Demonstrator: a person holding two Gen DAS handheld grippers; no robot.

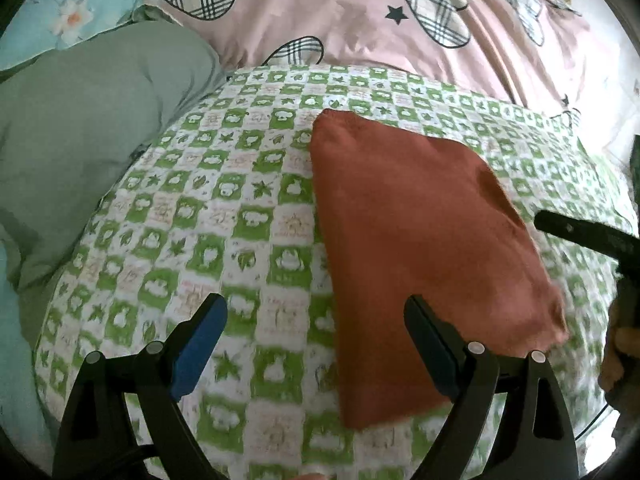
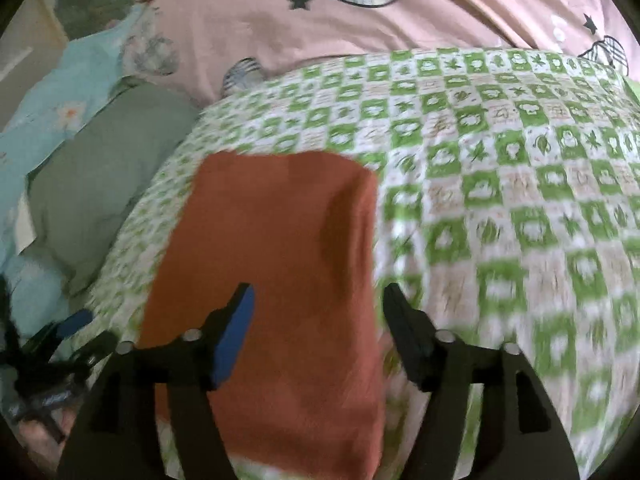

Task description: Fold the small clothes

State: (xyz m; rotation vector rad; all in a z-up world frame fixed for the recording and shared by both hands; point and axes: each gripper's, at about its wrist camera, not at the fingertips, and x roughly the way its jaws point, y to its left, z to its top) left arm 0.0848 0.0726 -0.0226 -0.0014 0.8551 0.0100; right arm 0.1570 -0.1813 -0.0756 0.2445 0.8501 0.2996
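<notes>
A rust-red folded cloth [image 1: 420,248] lies flat on the green-and-white checked sheet [image 1: 224,208]. My left gripper [image 1: 316,320] hovers open above the sheet, its right finger over the cloth's near left edge and nothing between the jaws. In the right wrist view the same red cloth [image 2: 276,264] fills the lower middle. My right gripper [image 2: 318,308] stands open over its near end, the blue-padded finger above the cloth and the other just past its right edge; the pads do not press on it. The right gripper's finger [image 1: 588,236] shows at the right edge of the left wrist view.
A grey-green pillow [image 1: 88,136] lies left of the sheet, with a light blue flowered fabric [image 1: 60,12] behind it. A pink quilt with plaid hearts [image 1: 360,16] bulges along the far side. The left gripper [image 2: 68,332] shows at the right wrist view's lower left.
</notes>
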